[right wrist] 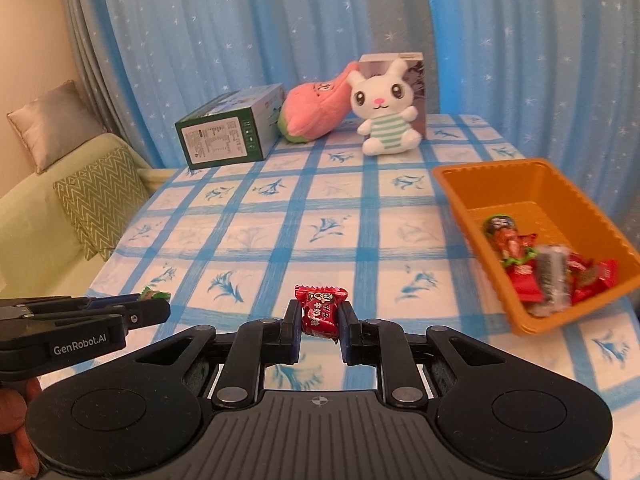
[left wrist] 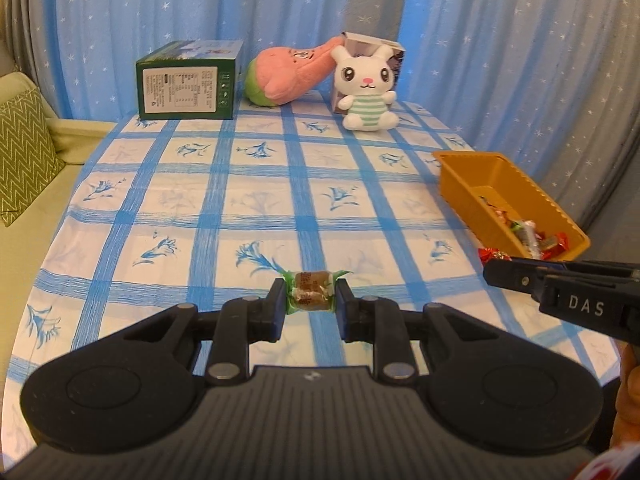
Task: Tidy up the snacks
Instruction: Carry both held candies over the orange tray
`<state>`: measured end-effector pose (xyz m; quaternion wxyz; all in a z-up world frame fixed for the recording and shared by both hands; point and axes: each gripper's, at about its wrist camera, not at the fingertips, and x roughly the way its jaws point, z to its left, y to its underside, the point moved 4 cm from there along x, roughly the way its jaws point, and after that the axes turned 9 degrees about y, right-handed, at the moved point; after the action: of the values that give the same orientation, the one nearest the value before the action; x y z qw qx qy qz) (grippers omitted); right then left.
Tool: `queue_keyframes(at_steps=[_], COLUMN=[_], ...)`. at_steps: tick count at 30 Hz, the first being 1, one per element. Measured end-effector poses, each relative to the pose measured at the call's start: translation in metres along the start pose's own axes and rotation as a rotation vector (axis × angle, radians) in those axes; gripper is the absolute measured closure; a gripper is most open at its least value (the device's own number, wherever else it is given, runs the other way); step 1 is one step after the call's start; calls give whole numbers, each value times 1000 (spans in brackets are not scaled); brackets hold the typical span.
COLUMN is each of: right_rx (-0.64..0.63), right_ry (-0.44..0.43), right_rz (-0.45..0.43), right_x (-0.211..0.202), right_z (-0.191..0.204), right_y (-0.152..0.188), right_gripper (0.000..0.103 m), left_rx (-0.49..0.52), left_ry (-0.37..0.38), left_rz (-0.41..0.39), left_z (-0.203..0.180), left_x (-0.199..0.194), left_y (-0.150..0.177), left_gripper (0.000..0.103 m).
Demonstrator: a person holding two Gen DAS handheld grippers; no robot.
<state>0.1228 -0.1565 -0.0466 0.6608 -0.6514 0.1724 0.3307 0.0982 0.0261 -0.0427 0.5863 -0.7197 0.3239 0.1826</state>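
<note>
My left gripper (left wrist: 311,294) is shut on a brown candy with green twisted wrapper ends (left wrist: 310,291), held above the checked tablecloth. My right gripper (right wrist: 320,316) is shut on a red wrapped candy (right wrist: 320,312), also held over the cloth. An orange tray (right wrist: 472,188) at the right holds several wrapped candies (right wrist: 548,272). In the left wrist view the orange tray (left wrist: 464,184) lies at the right, with the right gripper's fingers (left wrist: 520,280) just in front of it and a bit of red wrapper at their tip. In the right wrist view the left gripper's fingers (right wrist: 132,312) come in from the left with green wrapper showing.
At the table's far side stand a green box (left wrist: 188,80), a pink and green plush (left wrist: 292,72) and a white rabbit plush (left wrist: 368,88) against a small grey box. Blue starred curtains hang behind. A green sofa with cushions (right wrist: 100,200) is on the left.
</note>
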Motion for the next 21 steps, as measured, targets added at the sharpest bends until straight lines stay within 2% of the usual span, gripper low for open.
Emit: queue_keyframes(at_steps=[8, 21], right_rx=[28, 107], right_ry=[43, 93], right_rz=[-7, -30], right_x=[-33, -61], right_z=[-25, -72], right_y=[8, 9], right_gripper=[84, 84], left_rx=[32, 92], left_ry=[29, 75], left_rz=[-12, 1], left_z=[-34, -78], left_x=[-17, -16], left_y=[-3, -4], left_gripper=[81, 81])
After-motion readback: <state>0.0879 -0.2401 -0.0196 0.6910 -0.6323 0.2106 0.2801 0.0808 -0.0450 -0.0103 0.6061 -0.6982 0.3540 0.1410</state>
